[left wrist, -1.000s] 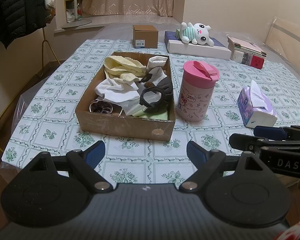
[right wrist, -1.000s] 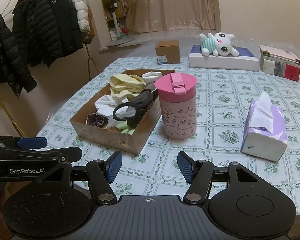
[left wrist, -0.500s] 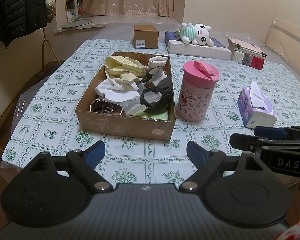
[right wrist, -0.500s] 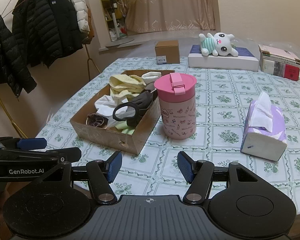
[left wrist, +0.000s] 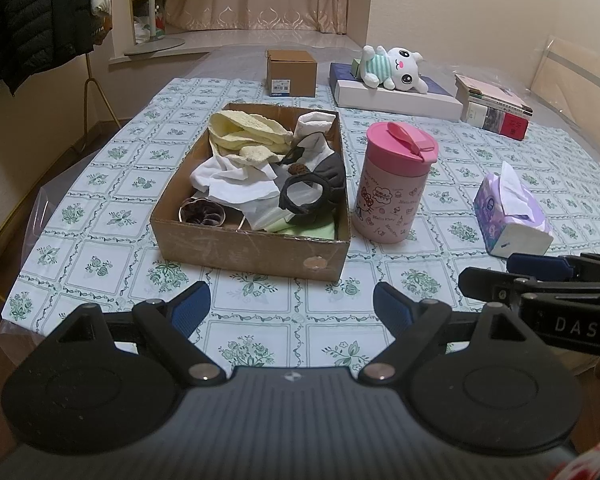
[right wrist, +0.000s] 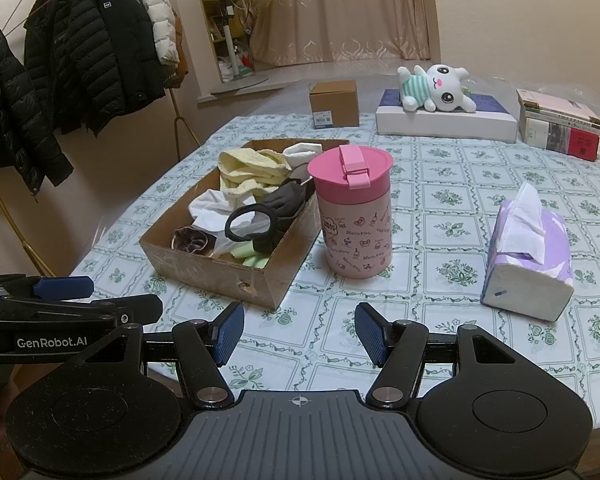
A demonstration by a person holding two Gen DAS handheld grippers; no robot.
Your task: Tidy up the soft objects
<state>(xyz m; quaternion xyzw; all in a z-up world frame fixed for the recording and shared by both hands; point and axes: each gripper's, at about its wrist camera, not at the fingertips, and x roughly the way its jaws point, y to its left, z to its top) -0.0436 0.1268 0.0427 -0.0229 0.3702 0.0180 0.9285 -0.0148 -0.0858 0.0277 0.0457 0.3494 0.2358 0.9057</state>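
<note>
A shallow cardboard box point(left wrist: 252, 250) point(right wrist: 220, 276) sits on the patterned tablecloth, filled with soft items: yellow cloth point(left wrist: 248, 132) point(right wrist: 252, 172), white cloth point(left wrist: 236, 184), a dark cloth with a black ring point(left wrist: 312, 196) point(right wrist: 256, 220) and a brown scrunchie point(left wrist: 202, 212) point(right wrist: 190, 238). My left gripper point(left wrist: 292, 308) hovers open over the table's near edge, in front of the box, nothing between its blue pads. My right gripper point(right wrist: 300, 332) is open too, empty, just right of the box's near corner. Each gripper shows at the side of the other's view.
A pink lidded tumbler point(left wrist: 394, 184) point(right wrist: 354, 212) stands right beside the box. A purple tissue pack point(left wrist: 508, 212) point(right wrist: 528, 252) lies further right. At the back are a small brown carton point(left wrist: 292, 72), a plush toy point(left wrist: 392, 68) on a flat white box, and books point(left wrist: 496, 106). Coats point(right wrist: 80, 52) hang at left.
</note>
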